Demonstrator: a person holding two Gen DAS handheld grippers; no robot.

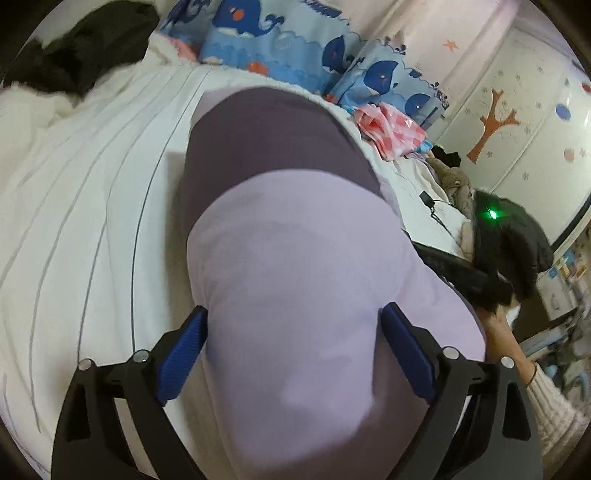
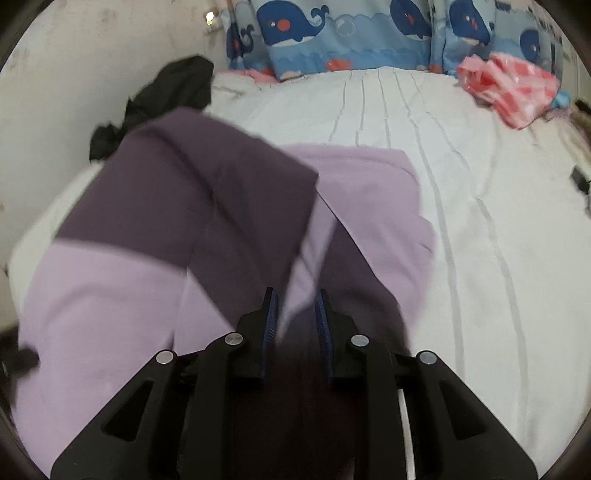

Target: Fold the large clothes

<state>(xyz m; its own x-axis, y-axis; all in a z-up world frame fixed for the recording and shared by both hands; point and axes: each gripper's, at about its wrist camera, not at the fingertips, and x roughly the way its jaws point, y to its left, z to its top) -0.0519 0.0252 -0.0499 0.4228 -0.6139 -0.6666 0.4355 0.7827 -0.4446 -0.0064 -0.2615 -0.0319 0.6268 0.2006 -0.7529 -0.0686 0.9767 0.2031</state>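
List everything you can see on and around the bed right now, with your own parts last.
garment: one, lilac and dark purple, mid-bed
sheet: one, white with thin stripes, covering bed
pillows: at least two, blue whale print, head of bed
pink cloth: one, by pillows
black clothing: one heap, far corner by wall
left tool: open, garment between its fingers
right tool: nearly closed on a garment fold
hand: one, white knit sleeve, holding right tool

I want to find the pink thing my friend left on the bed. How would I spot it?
Look at the white striped bed, then up to the whale pillows at its head. Just below the right-hand pillow lies a crumpled pink bag, shiny, with red and white patches; nothing else nearby is pink.
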